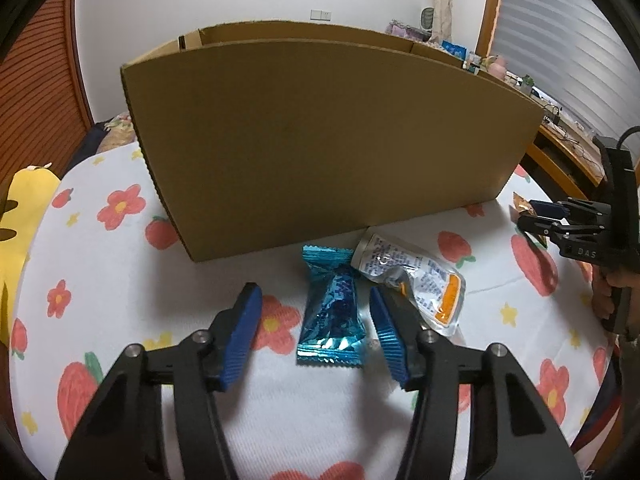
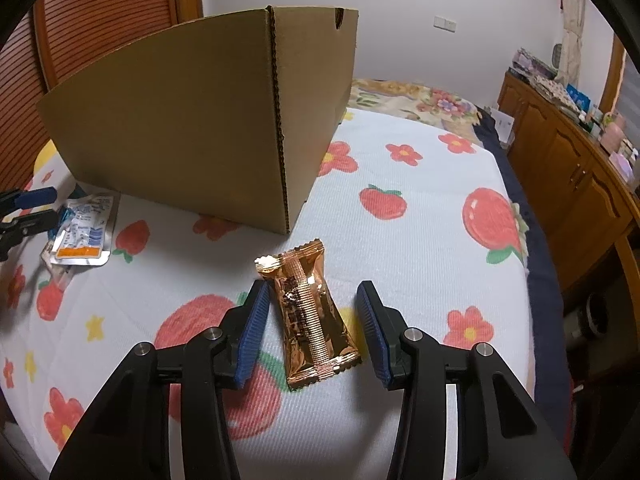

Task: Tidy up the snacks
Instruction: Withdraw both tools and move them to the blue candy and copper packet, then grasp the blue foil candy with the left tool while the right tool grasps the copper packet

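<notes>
Now both snacks lie lengthwise between parted pads: the blue candy wrapper (image 1: 331, 312) inside the left gripper (image 1: 316, 332), untouched. Likewise the copper foil packet (image 2: 310, 314) inside the right gripper (image 2: 316, 332), its left pad just beside it.

1. Blue foil snack (image 1: 331, 312): crinkled, pinched at the middle, lying flat lengthwise on the cloth at the box's 6 o'clock.
2. Clear pouch (image 1: 416, 280): printed, with an orange band, crumpled, touching the blue snack at its 2 o'clock.
3. Copper foil snack (image 2: 310, 314): flat, tilted toward 11 o'clock.
4. Cardboard box (image 1: 320, 136): brown, upright, top open.
</notes>
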Available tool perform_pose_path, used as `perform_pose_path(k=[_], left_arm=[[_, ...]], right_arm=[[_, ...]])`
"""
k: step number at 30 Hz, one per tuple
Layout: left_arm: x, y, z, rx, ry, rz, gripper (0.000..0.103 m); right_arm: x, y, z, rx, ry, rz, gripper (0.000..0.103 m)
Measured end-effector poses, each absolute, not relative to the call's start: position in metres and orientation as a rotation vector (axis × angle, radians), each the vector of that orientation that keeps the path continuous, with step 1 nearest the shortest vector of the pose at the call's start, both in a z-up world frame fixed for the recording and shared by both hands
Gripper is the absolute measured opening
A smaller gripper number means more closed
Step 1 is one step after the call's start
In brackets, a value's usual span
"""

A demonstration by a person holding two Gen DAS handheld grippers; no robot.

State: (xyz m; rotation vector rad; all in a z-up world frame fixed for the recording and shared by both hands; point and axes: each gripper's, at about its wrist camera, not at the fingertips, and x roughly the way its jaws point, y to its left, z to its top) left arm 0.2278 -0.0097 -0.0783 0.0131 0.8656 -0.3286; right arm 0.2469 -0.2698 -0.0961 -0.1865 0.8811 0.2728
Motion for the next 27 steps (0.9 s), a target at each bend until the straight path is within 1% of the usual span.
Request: perform_pose_path(k=[6, 8, 12, 14, 15, 17, 27], left_arm=[[0.232, -0.013, -0.083, 0.029, 0.879, -0.321, 0.048], [0.231, -0.015, -0.084, 0.040, 0.881, -0.322, 0.042], [0.230, -0.019, -0.085, 0.054, 0.883, -0.331, 0.036], [0.230, -0.020, -0.085, 0.060, 0.883, -0.334, 0.027], [0.229, -0.021, -0.085, 0.065, 0.883, -0.332, 0.026], [0.228, -0.021, -0.085, 0.069, 0.882, -0.341, 0.022], [0.226, -0.015, -0.086, 0.032, 0.882, -0.336, 0.021]], right_arm=[[0.246, -0.270, -0.096, -0.191, 0.878, 0.268, 0.045], [0.246, -0.271, -0.096, -0.191, 0.877, 0.268, 0.045], [0.247, -0.271, -0.096, -0.192, 0.877, 0.267, 0.045], [0.246, -0.271, -0.096, -0.191, 0.877, 0.267, 0.046], [0.246, -0.271, -0.096, -0.191, 0.877, 0.268, 0.046], [0.245, -0.271, -0.096, -0.190, 0.877, 0.268, 0.046], [0.245, -0.272, -0.096, -0.187, 0.878, 0.269, 0.046]])
